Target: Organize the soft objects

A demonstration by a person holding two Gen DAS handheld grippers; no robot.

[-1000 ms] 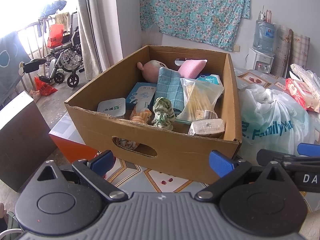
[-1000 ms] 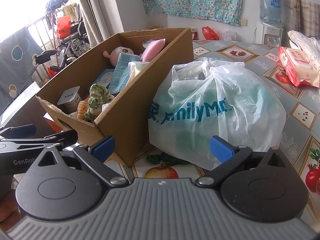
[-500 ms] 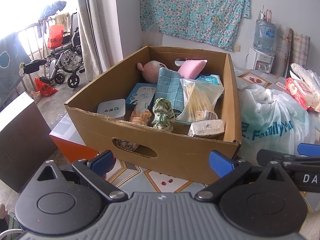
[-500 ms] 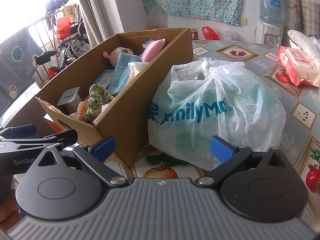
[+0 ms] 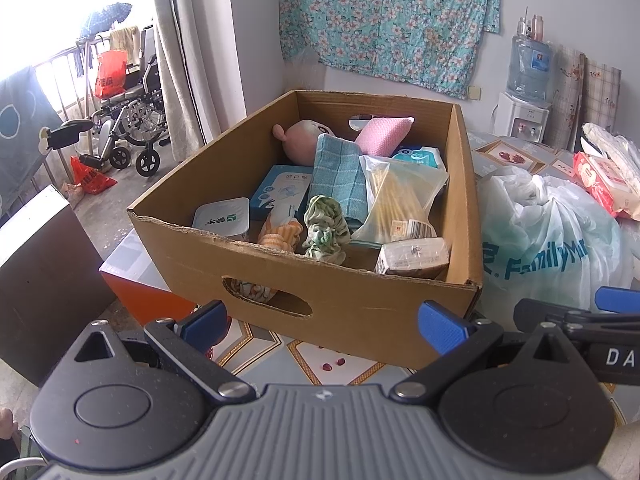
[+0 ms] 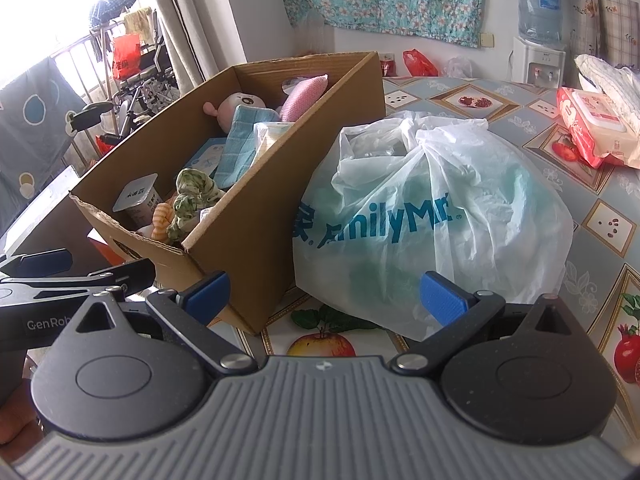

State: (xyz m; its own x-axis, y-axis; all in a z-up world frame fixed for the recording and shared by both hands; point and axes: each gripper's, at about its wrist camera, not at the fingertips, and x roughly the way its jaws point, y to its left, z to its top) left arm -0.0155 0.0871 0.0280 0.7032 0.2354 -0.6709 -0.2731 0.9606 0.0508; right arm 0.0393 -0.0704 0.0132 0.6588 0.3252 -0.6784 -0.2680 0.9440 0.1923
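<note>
On the tablecloth [image 6: 608, 224]: cardboard box [image 5: 352, 304] touching a plastic bag [image 6: 440, 216].
Left gripper [image 5: 324, 326] and right gripper [image 6: 324, 294] both spread wide, empty.

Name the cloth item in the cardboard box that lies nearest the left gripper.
The striped orange cloth, bunched against the box's near wall. The green-patterned cloth sits just right of it; the teal checked towel and pink cloth lie farther back.

plastic bag [image 5: 552, 240] contents unclear; cloth [image 5: 250, 289] mostly hidden behind box wall [image 5: 360, 300]
</note>
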